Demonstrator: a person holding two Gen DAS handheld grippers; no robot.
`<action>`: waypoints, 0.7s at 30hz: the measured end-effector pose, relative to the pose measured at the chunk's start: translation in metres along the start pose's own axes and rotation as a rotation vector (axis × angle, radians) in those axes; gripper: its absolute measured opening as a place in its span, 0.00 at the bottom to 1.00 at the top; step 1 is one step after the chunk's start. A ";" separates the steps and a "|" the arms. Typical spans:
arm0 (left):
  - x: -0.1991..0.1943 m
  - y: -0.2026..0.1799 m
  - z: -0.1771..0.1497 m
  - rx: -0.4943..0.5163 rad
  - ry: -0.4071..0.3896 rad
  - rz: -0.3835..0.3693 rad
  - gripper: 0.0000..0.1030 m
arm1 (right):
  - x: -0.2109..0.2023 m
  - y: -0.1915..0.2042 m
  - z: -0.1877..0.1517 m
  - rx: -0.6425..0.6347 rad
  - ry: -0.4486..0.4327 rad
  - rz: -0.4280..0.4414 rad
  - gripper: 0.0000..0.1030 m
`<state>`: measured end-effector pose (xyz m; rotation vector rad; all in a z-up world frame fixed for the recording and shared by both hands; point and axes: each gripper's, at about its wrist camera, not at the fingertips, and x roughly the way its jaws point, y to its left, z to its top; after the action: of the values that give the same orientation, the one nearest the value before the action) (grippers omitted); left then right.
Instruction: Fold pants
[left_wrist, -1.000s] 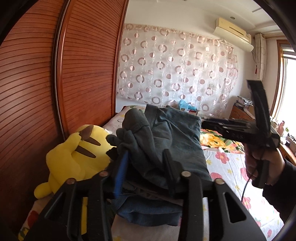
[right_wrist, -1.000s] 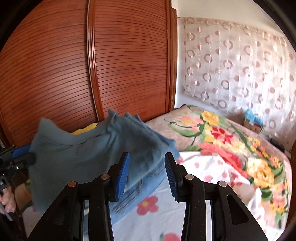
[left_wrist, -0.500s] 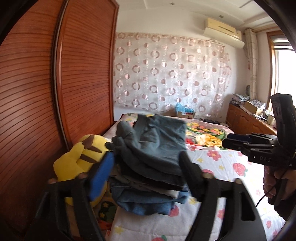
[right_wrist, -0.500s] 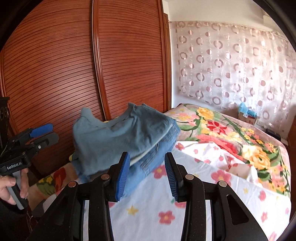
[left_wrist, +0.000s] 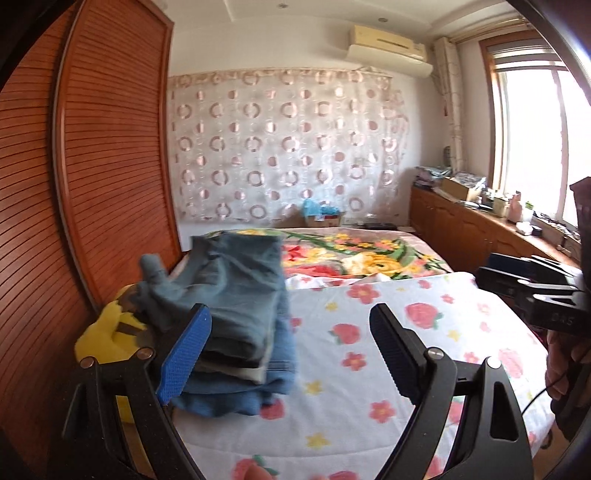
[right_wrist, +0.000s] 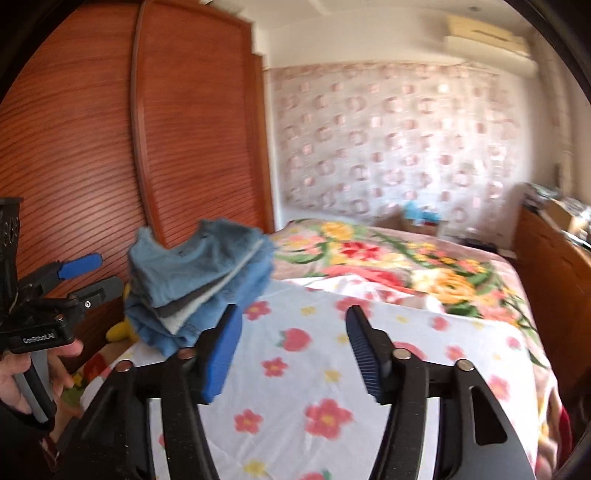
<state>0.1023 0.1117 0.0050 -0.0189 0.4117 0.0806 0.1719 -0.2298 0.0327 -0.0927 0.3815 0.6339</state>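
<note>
Both claws (left_wrist: 290, 347) (right_wrist: 291, 343) gape beside folded pants (left_wrist: 236, 295)

One stack of folded pants (left_wrist: 236, 306) lies on one bed (left_wrist: 424, 332); the layers in it are too bunched to count surely. Two tools show: the left tool (left_wrist: 290, 354) and the right tool (right_wrist: 291, 345), each with two fingers spread apart. One yellow plush toy (left_wrist: 101, 338) sits beside the stack. There are two slatted wardrobe doors (left_wrist: 114, 155), one patterned curtain (left_wrist: 284, 147), one air conditioner (left_wrist: 388, 46), one window (left_wrist: 532, 144) and one cardboard box (left_wrist: 325, 220)
</note>
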 end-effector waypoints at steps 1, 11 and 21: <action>0.000 -0.007 0.001 0.001 0.002 -0.014 0.85 | -0.013 -0.003 -0.003 0.010 -0.013 -0.031 0.64; -0.015 -0.056 0.001 -0.004 -0.002 -0.092 0.85 | -0.090 -0.006 -0.023 0.075 -0.043 -0.212 0.68; -0.029 -0.073 0.006 0.030 -0.017 -0.083 0.85 | -0.088 0.025 -0.027 0.086 -0.058 -0.245 0.68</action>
<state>0.0841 0.0368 0.0225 -0.0059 0.3950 -0.0074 0.0830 -0.2641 0.0418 -0.0384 0.3348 0.3771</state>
